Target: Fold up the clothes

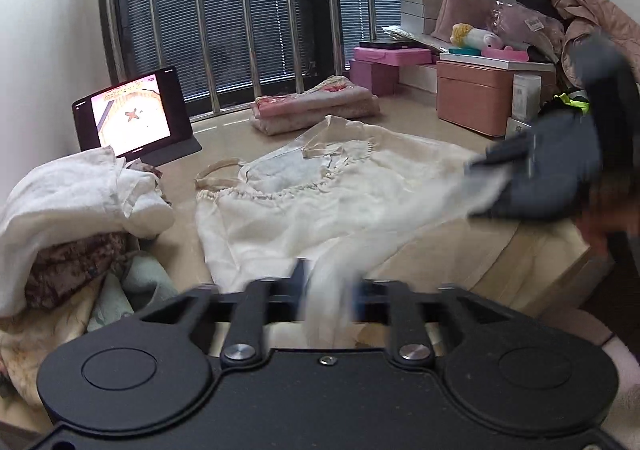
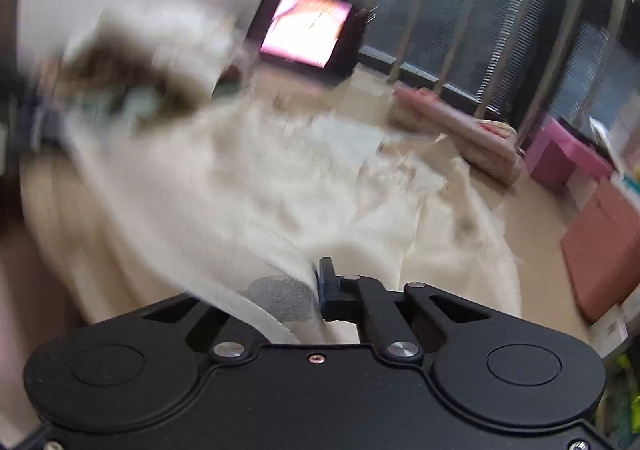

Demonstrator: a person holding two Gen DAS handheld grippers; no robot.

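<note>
A sheer cream dress (image 1: 320,201) with thin straps lies spread on the beige surface, its neckline toward the window. In the left wrist view a strip of its hem runs up between the fingers of my left gripper (image 1: 330,282), whose jaws stand apart around the thin cloth. At the right of that view my right gripper (image 1: 476,185), blurred and held by a gloved hand, pinches the dress's edge and lifts it. In the right wrist view, which is blurred, the right gripper (image 2: 316,282) is shut on the cream dress (image 2: 280,189); cloth covers its left finger.
A heap of unfolded clothes (image 1: 72,201) sits at the left. A lit tablet (image 1: 132,117) stands behind it. A folded pink stack (image 1: 316,105) lies by the barred window. Pink boxes (image 1: 472,97) and bags crowd the right side.
</note>
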